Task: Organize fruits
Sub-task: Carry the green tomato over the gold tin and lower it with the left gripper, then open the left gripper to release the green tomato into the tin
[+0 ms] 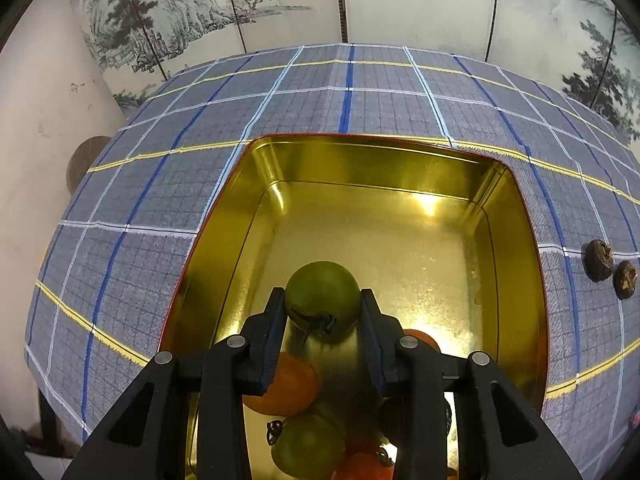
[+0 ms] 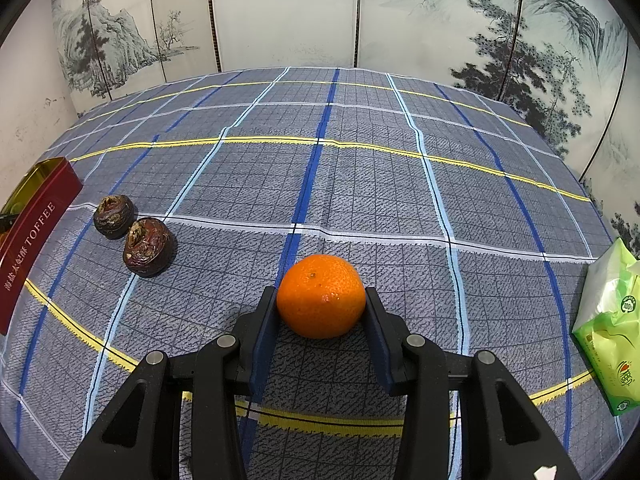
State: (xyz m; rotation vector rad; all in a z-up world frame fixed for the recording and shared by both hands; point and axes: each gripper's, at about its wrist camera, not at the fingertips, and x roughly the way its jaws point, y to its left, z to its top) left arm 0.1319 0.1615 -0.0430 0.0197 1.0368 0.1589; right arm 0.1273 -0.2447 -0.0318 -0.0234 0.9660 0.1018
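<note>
My left gripper (image 1: 322, 304) is shut on a green tomato (image 1: 322, 294) and holds it above the inside of a gold tin box (image 1: 400, 168). Orange and green tomatoes (image 1: 288, 384) lie in the tin's near end, partly hidden by the fingers. My right gripper (image 2: 321, 302) is shut on an orange mandarin (image 2: 321, 296), low over the plaid tablecloth. Two dark brown water chestnuts (image 2: 132, 232) lie on the cloth to its left; they also show in the left wrist view (image 1: 608, 266), right of the tin.
The tin's red side with "TOFFEE" lettering (image 2: 32, 240) shows at the left edge of the right wrist view. A green tissue pack (image 2: 610, 332) lies at the right edge. A painted folding screen (image 2: 280, 12) stands behind the table.
</note>
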